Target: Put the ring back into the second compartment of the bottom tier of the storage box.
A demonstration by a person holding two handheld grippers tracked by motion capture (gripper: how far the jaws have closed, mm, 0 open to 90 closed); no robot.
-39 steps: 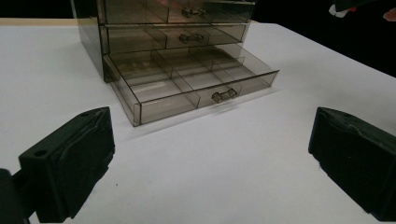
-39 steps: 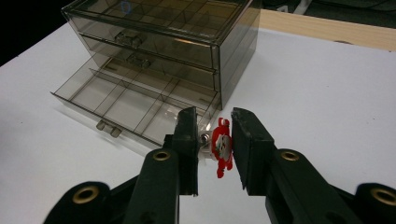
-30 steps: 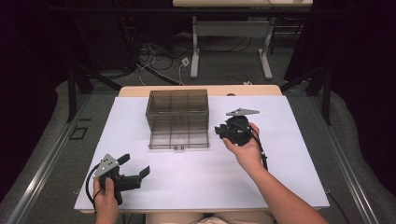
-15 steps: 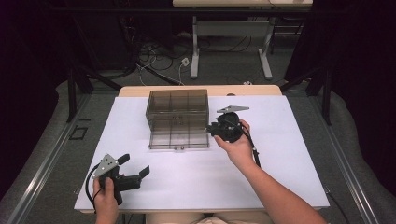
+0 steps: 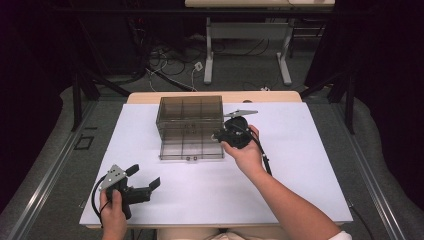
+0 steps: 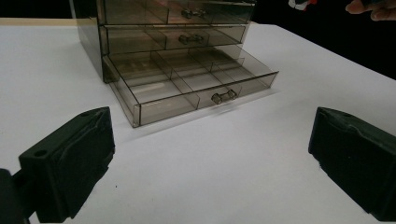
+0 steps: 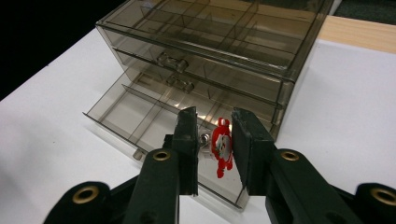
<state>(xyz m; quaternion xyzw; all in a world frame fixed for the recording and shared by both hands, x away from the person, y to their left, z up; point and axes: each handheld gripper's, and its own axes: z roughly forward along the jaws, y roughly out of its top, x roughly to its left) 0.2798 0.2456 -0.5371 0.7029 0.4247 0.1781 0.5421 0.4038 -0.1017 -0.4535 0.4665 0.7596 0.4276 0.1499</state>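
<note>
The drawer cabinet (image 7: 210, 60) is glossy, smoke-tinted clear plastic. Under it the counter (image 5: 300, 165) looks smooth matt white, bare wood showing behind. Both grippers' jaws are matt black plastic.

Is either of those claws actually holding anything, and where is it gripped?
The right claw holds a small red-and-white charm between its jaws; whether both pinch it, and by which part, cannot be told, above the open bottom drawer. The left claw is open, holding nothing.

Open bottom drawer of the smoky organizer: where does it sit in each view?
High view: open bottom drawer, centre, left of the right gripper.
Left gripper view: upper centre.
Right gripper view: centre left, partly behind the jaws.
Shared landmark: its front handle.
</note>
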